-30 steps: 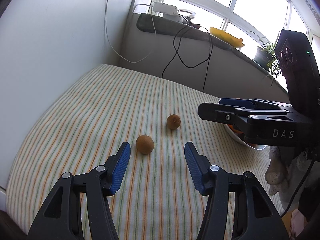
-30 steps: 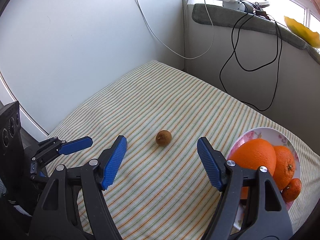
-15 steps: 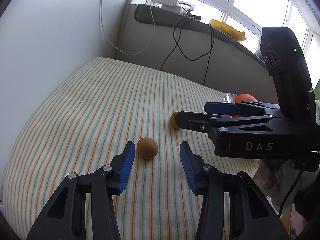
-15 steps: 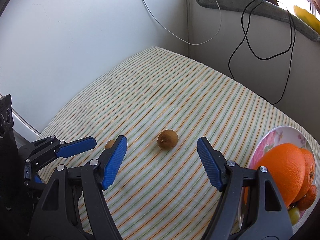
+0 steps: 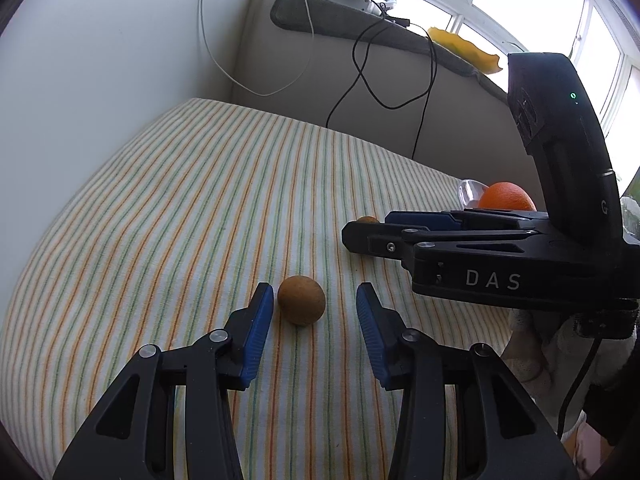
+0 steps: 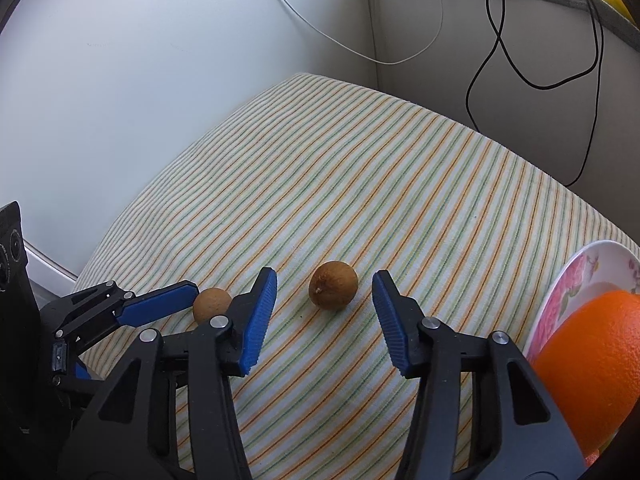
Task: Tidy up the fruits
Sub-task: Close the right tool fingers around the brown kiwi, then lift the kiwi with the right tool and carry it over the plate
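Note:
Two small brown round fruits lie on the striped cloth. The near fruit (image 5: 301, 299) sits between the open blue tips of my left gripper (image 5: 315, 304), close to the left finger, not gripped. It also shows in the right wrist view (image 6: 212, 303). The second fruit (image 6: 333, 285) lies between the open tips of my right gripper (image 6: 325, 289), untouched; in the left wrist view only its top (image 5: 367, 219) shows behind the right gripper body. A floral plate (image 6: 576, 280) at the right holds a large orange (image 6: 596, 364).
The striped cloth (image 5: 200, 208) covers a table set against a white wall at the left and a grey ledge at the back. Black and white cables (image 5: 380, 80) hang from the ledge. A yellow dish (image 5: 464, 48) lies on the sill.
Both grippers have moved forward and down onto the fruits. Each brown fruit now lies between a gripper's tips. The left jaws have narrowed slightly.

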`<state>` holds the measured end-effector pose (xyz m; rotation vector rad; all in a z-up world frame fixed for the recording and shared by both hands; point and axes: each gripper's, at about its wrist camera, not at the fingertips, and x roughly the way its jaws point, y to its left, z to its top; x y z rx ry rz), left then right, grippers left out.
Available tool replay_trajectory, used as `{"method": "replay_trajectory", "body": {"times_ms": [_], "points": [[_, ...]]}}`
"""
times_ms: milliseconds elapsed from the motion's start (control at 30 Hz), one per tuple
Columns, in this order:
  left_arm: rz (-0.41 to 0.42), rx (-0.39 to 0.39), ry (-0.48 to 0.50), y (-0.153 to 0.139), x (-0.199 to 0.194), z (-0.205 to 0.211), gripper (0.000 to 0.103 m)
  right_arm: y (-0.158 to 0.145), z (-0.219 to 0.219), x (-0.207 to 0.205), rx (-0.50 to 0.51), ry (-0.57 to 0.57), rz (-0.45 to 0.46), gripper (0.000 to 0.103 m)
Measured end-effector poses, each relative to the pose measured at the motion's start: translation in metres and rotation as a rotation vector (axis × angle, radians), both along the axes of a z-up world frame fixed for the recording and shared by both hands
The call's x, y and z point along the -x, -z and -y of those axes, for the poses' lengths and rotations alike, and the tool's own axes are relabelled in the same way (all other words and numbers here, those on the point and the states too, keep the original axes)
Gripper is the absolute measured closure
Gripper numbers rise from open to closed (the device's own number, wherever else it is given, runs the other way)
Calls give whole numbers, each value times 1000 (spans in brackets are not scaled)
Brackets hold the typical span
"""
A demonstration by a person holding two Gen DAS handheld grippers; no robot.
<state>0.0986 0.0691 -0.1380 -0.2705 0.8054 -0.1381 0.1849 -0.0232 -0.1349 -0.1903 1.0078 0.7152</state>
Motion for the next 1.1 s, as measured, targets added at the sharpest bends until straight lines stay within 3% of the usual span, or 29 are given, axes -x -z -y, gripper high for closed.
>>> {"method": "replay_trajectory", "body": {"times_ms": [233, 333, 567, 1100], "points": [[-16, -10, 16, 3, -6, 1, 66, 7, -7, -6, 10, -5, -11, 58], [-21, -16, 18, 6, -10, 2, 74, 11, -9, -8, 15, -3, -15, 59], [-22, -3, 17, 10, -10, -1, 79, 15, -9, -10, 29, 3, -13, 75], [13, -24, 17, -1, -2, 1, 79, -2, 6, 4, -7, 12, 6, 75]]}}
